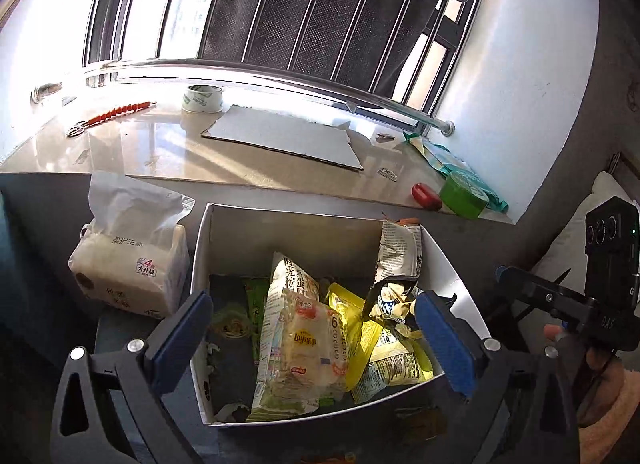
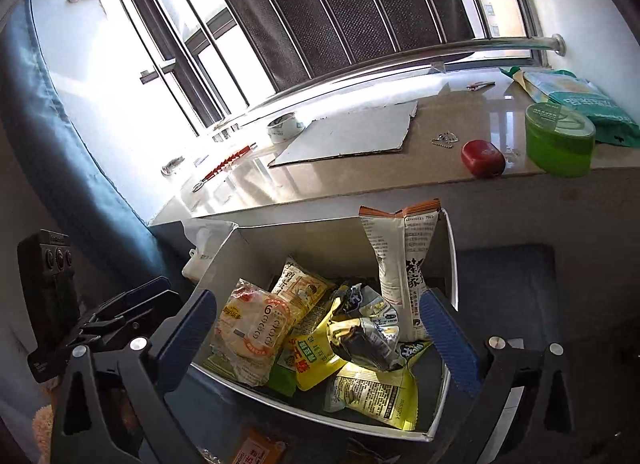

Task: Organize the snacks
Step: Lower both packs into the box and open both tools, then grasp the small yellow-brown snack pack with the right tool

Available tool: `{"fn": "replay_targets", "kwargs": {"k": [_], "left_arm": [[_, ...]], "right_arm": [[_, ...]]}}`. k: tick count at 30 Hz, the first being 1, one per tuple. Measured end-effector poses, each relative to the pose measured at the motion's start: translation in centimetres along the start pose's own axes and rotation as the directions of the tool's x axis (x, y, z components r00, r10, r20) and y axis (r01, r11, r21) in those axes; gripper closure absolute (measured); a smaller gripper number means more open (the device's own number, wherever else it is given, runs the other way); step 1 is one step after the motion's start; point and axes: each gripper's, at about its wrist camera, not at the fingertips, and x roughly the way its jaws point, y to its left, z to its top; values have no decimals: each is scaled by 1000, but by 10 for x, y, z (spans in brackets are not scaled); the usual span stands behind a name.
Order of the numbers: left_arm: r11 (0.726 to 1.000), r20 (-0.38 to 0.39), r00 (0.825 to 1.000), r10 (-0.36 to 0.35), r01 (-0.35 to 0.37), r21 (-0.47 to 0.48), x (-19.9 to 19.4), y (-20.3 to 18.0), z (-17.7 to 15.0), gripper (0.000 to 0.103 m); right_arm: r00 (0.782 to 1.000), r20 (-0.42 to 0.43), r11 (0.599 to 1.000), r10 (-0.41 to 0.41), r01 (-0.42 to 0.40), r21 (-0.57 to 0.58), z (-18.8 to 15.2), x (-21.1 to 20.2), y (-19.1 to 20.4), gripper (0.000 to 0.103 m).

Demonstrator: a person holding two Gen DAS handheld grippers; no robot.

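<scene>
A white cardboard box (image 1: 280, 224) holds several snack packets: a clear Lay's pack (image 1: 312, 348), yellow packets (image 1: 356, 328), a crumpled dark wrapper (image 1: 392, 296) and a tall white packet (image 1: 400, 248) leaning on the right wall. The box also shows in the right wrist view (image 2: 344, 232), with the Lay's pack (image 2: 256, 328), dark wrapper (image 2: 368, 340) and tall packet (image 2: 404, 264). My left gripper (image 1: 316, 340) is open and empty over the box. My right gripper (image 2: 320, 336) is open and empty over it too. An orange packet (image 2: 260, 450) lies below the box's front edge.
A tissue pack (image 1: 128, 264) stands left of the box. The stone sill (image 1: 160, 152) behind carries a tape roll (image 1: 202, 98), flat cardboard (image 1: 288, 136), a red case (image 1: 426, 196), a green tub (image 1: 464, 194) and a teal bag (image 2: 580, 100). A blue cushion (image 2: 48, 136) is at left.
</scene>
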Motion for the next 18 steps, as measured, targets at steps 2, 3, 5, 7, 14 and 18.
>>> {"fn": "replay_targets", "kwargs": {"k": [2,3,5,7,14,18], "left_arm": [[1000,8,1000,1,-1,-11,-9,3,-3,0],[1000,11,1000,3,-3,-12,-14,4,-4,0],[1000,33,999,3,-3,0,-29,4,-8,0],[1000,56,998,2,-3,17,-46,1,-15,0],[998,99,995,-24,18,57,-99,-12,-64,0],[997,82,996,-22,16,72,-116,-18,-114,0]], "right_arm": [[1000,5,1000,-15,15,-16,-6,-6,2,0],[1000,11,999,-22,22,-29,-9,-10,3,0],[999,25,999,-32,33,-40,-17,-20,6,0],[999,44,999,-19,21,-45,-27,-34,7,0],[997,61,996,-40,45,-77,-92,-80,11,0],[995,33,992,-97,99,-80,-147,-93,3,0]]}}
